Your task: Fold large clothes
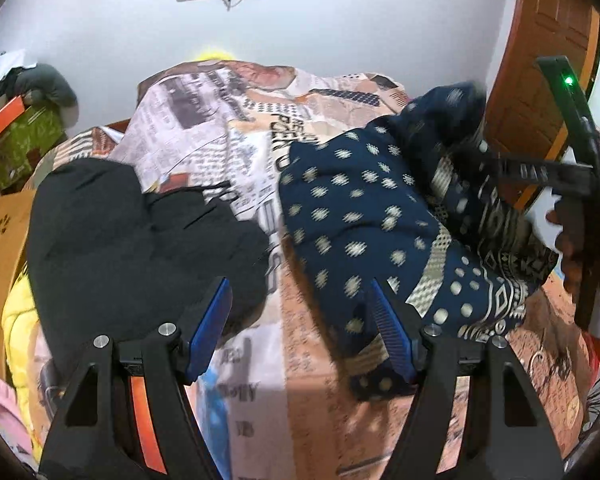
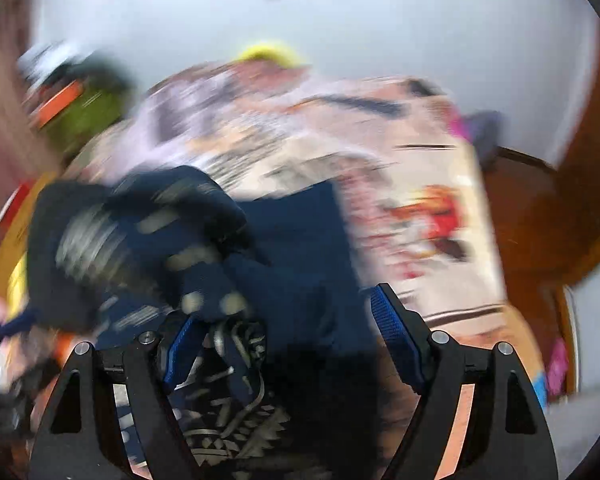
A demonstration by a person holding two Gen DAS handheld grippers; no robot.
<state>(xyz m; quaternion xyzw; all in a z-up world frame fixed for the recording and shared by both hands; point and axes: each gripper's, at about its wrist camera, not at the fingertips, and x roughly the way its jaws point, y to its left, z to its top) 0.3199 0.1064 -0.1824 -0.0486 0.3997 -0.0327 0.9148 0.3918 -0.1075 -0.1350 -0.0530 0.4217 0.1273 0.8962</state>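
A navy garment with white dots and a patterned border (image 1: 364, 220) lies bunched on the bed's right side. My left gripper (image 1: 300, 336) is open just in front of it, its right finger against the cloth's near edge. A black garment (image 1: 140, 232) lies to the left. The right gripper (image 1: 572, 184) shows at the far right, over the navy cloth's patterned end. In the blurred right wrist view the right gripper (image 2: 284, 344) is open, with the navy garment (image 2: 292, 264) lying between and beyond its fingers.
The bed has a newspaper-print sheet (image 1: 236, 128). A yellow cloth (image 1: 18, 320) and pink cloth lie at the left edge. A green box (image 1: 20, 144) with clutter stands at the far left. A wooden door (image 1: 548, 60) is at the right.
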